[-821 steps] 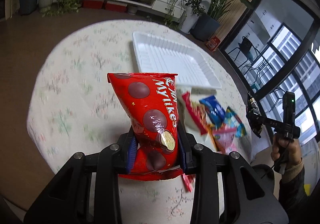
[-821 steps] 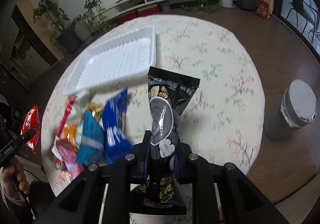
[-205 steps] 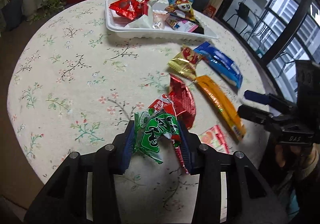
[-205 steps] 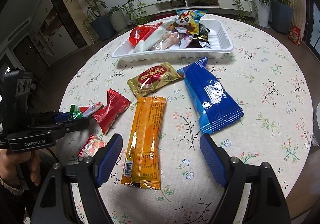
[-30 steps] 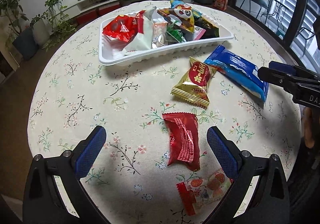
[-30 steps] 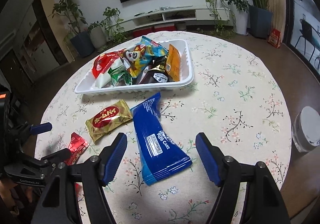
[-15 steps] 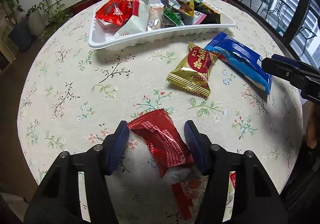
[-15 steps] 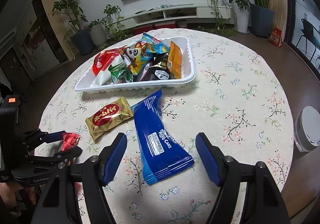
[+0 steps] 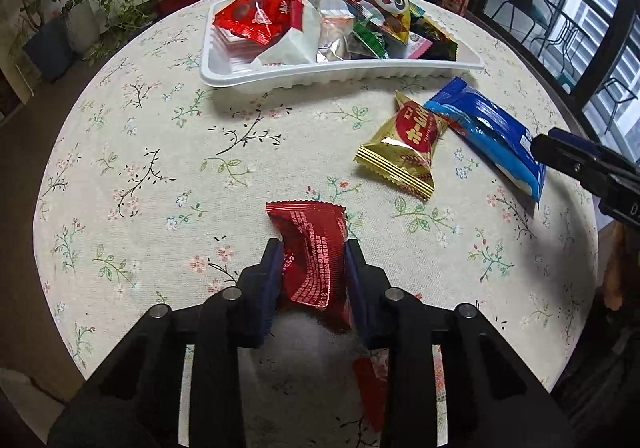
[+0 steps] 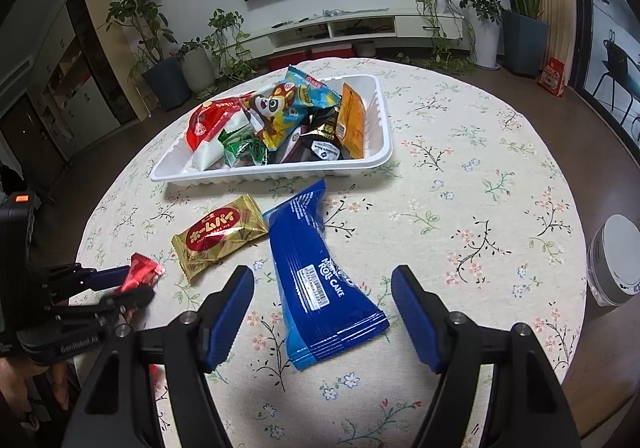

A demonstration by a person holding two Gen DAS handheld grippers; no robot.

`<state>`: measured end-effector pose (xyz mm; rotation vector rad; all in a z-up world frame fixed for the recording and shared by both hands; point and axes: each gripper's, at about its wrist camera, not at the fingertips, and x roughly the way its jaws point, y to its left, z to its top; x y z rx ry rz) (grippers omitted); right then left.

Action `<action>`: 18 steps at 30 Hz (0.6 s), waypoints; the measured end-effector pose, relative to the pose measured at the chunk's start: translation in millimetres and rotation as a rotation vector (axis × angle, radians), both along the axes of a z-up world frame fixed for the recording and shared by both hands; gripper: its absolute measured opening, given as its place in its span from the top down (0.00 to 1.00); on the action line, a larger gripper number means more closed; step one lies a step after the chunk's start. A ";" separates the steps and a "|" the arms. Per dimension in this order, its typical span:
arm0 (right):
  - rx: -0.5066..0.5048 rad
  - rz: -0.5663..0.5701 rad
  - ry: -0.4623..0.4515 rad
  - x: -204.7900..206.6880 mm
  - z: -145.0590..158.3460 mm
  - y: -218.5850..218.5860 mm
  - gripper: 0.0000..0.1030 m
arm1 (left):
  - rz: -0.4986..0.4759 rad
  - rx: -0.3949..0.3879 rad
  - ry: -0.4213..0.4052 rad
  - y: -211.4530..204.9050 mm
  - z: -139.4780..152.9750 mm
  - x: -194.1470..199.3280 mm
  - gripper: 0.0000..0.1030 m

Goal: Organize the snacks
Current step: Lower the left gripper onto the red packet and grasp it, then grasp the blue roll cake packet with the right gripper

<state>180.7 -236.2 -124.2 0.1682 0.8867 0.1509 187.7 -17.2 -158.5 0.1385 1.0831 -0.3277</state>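
Red foil packet [image 9: 312,256] sits pinched between the left gripper [image 9: 310,272] pads, just above the tablecloth, long axis pointing ahead toward the white tray [image 9: 340,74] (well apart, straight on). Right gripper [image 10: 322,312] hangs spread over the blue roll-cake pack [image 10: 316,272].

One white plastic tray [image 10: 380,136] heaped with packets, and four loose: one gold packet [image 10: 218,234], one blue roll-cake pack [image 10: 320,280], two red wrappers [image 9: 312,252].
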 end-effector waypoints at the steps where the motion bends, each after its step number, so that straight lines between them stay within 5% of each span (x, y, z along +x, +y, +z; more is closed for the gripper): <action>1: 0.000 -0.001 -0.001 0.0 0.0 -0.2 0.28 | 0.000 -0.010 0.006 1.6 0.5 1.8 0.72; 11: -0.030 0.035 0.005 4.8 2.4 -0.4 0.28 | 0.023 -0.098 0.006 25.5 3.9 -5.0 0.74; 18: -0.161 0.227 0.069 27.1 -3.4 25.1 0.28 | 0.066 -0.234 -0.024 59.7 1.4 -27.2 0.74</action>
